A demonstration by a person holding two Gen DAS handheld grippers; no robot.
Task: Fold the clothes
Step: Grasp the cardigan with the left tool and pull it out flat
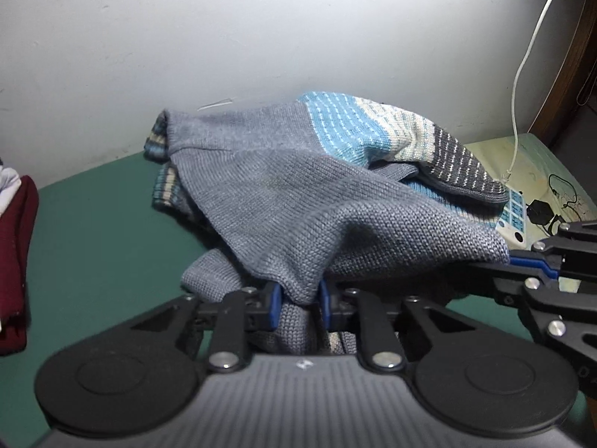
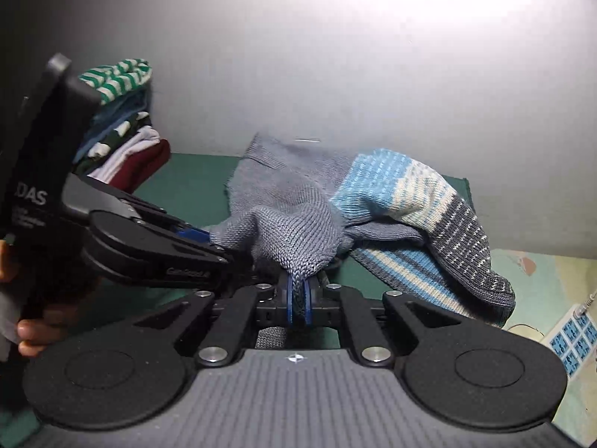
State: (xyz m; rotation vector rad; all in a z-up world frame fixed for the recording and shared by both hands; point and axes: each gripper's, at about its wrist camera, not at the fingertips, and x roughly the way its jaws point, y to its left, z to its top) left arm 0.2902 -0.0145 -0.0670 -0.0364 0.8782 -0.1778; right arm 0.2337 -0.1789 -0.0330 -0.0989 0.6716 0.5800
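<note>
Left wrist view: the left gripper (image 1: pixel 298 304) is closed on a bunched fold of the grey sweater (image 1: pixel 298 201), which rises ahead of it over the green table (image 1: pixel 97 231). The right gripper (image 1: pixel 522 261) comes in at the right edge, its tips under the knit. The bite looks shallow; a sharp pull could slip it free.

Right wrist view: the right gripper (image 2: pixel 298 298) pinches a narrow ridge of sweater (image 2: pixel 294 231), the left gripper (image 2: pixel 209 246) just to its left. With grips so close, the striped part (image 2: pixel 440 216) may drag and bunch toward the cable (image 2: pixel 582 304).

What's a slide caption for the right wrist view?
Both grippers, right and left, pinch the grey knit sweater above the green table, folded stack behind.
</note>
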